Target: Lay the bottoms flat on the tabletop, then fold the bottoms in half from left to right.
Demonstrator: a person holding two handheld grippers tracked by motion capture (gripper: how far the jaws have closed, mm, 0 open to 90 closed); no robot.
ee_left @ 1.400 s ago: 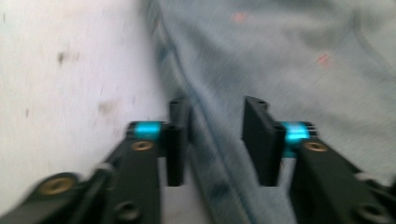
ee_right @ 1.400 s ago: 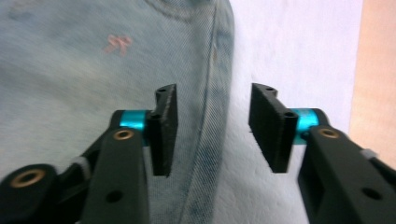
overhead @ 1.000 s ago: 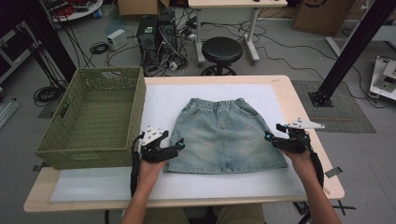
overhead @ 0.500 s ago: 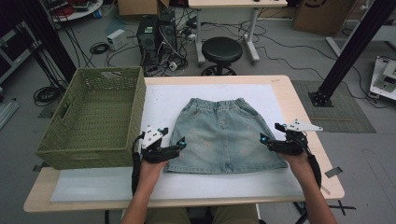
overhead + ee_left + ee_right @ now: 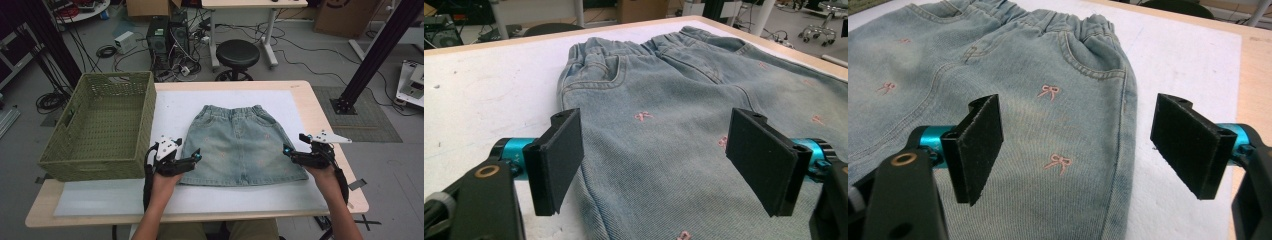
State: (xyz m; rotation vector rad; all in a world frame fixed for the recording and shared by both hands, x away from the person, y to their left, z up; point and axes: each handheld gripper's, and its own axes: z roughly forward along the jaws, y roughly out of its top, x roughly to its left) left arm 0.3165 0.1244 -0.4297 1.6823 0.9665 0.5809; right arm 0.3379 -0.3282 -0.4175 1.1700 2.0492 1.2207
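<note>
- The skirt (image 5: 242, 145) lies flat on the worktop (image 5: 300, 95), between the two grippers.
- Left gripper (image 5: 196, 157): jaws spread, just been opening, over the skirt's left edge.
- Right gripper (image 5: 286, 150): jaws spread, just been opening, over its right edge.

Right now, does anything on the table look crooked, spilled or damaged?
Nothing stands out. The denim skirt lies flat and spread on the white mat, waistband away from the person, and the green basket stands upright beside it.
</note>
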